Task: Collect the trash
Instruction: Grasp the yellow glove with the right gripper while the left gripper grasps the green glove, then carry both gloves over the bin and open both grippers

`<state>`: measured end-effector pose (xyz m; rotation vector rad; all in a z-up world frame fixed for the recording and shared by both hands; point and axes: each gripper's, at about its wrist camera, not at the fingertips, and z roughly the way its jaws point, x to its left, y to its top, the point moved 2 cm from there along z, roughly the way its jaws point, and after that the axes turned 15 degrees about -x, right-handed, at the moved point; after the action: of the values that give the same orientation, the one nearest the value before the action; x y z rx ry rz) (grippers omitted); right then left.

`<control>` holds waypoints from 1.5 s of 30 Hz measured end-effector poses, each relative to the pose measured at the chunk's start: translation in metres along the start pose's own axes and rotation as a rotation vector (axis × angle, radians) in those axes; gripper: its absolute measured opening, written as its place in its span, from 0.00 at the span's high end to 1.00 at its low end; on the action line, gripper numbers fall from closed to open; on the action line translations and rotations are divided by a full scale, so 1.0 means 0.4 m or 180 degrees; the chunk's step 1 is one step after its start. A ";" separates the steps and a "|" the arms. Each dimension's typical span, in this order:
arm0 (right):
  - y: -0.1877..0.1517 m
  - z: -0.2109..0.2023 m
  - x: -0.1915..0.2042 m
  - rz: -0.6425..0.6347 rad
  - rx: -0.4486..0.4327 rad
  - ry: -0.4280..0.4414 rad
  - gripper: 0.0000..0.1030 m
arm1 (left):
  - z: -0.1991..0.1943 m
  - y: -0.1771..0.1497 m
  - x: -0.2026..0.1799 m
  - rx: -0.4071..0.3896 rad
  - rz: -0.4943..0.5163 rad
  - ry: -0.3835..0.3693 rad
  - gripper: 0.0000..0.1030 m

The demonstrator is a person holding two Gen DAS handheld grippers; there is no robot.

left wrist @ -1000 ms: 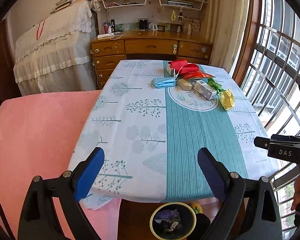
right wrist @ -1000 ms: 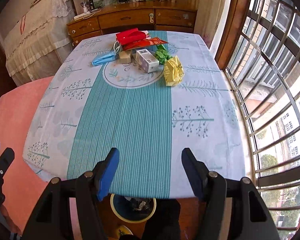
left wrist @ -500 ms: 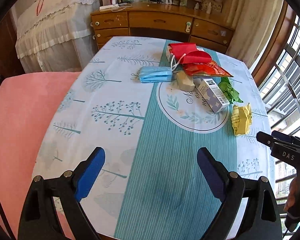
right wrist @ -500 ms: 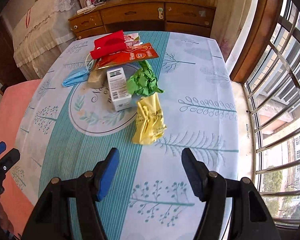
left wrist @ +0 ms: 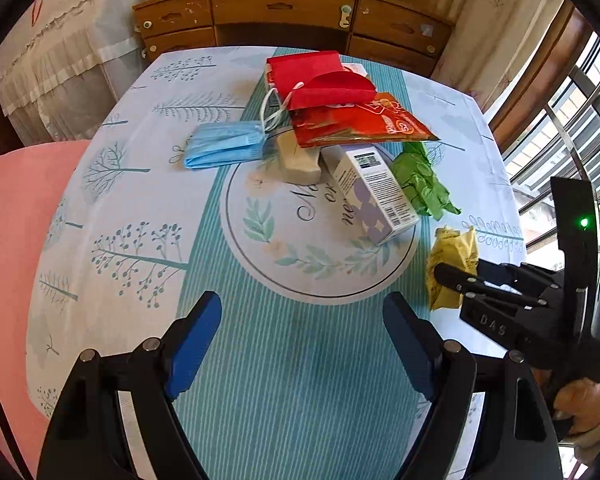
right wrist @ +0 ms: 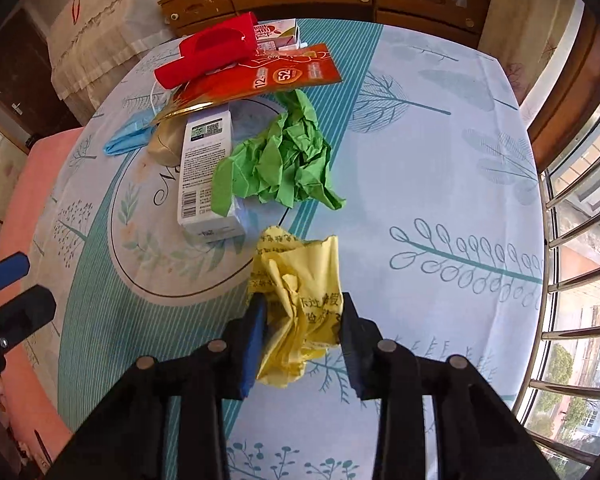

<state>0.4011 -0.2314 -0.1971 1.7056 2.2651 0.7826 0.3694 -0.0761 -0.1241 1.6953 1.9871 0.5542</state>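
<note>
A pile of trash lies on the tree-print tablecloth (left wrist: 140,200): a blue face mask (left wrist: 224,146), a beige block (left wrist: 298,158), a white box (right wrist: 206,168), a red snack packet (left wrist: 352,122), a red pouch (left wrist: 316,76) and crumpled green paper (right wrist: 284,160). Nearest me is a crumpled yellow paper (right wrist: 296,268). My right gripper (right wrist: 302,300) points down at it, its jaws closing with both pads against the paper's sides. The left wrist view shows this too, at the right. My left gripper (left wrist: 302,304) hovers over the teal stripe, jaws closing slightly, nothing between them.
A wooden dresser (left wrist: 284,4) stands beyond the table's far end. A pink cushioned surface (left wrist: 16,220) runs along the left side, with a lace-covered piece of furniture (left wrist: 60,60) behind it. Window bars (right wrist: 580,240) line the right side.
Both grippers have moved forward over the table toward the pile and tipped downward. The right jaws have narrowed around the yellow paper. The bin under the near table edge has left view.
</note>
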 end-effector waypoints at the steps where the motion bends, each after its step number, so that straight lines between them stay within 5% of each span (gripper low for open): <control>1: 0.001 -0.005 -0.005 0.0007 -0.0008 0.0039 0.67 | 0.006 0.010 -0.013 -0.0001 -0.0011 -0.0033 0.21; 12: 0.078 -0.095 -0.164 0.0406 -0.0237 0.0066 0.73 | 0.098 0.152 -0.173 0.0019 0.0098 -0.0288 0.21; 19: 0.114 -0.086 -0.235 0.0588 -0.0357 -0.0006 0.73 | 0.209 0.216 -0.293 0.0138 0.0445 -0.0295 0.21; 23: 0.111 -0.073 -0.251 0.0638 -0.0357 -0.0005 0.73 | 0.270 0.214 -0.344 0.0248 0.0689 -0.0234 0.32; 30: 0.094 -0.060 -0.267 0.0727 -0.0312 0.0013 0.73 | 0.363 0.174 -0.388 0.0529 0.1006 -0.0065 0.38; 33: 0.093 -0.058 -0.270 0.0731 -0.0300 0.0009 0.73 | 0.391 0.152 -0.394 0.0626 0.1075 -0.0015 0.53; 38: 0.087 -0.060 -0.261 0.0683 -0.0279 -0.0004 0.73 | 0.371 0.145 -0.396 0.0556 0.1032 -0.0133 0.68; 45: 0.063 -0.086 -0.205 0.0538 -0.0195 0.0019 0.73 | 0.240 0.130 -0.348 0.0395 0.0803 -0.0419 0.70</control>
<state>0.4320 -0.3132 -0.1675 1.8866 2.0982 0.8826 0.4853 -0.2049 -0.1592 2.0206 1.7597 0.3981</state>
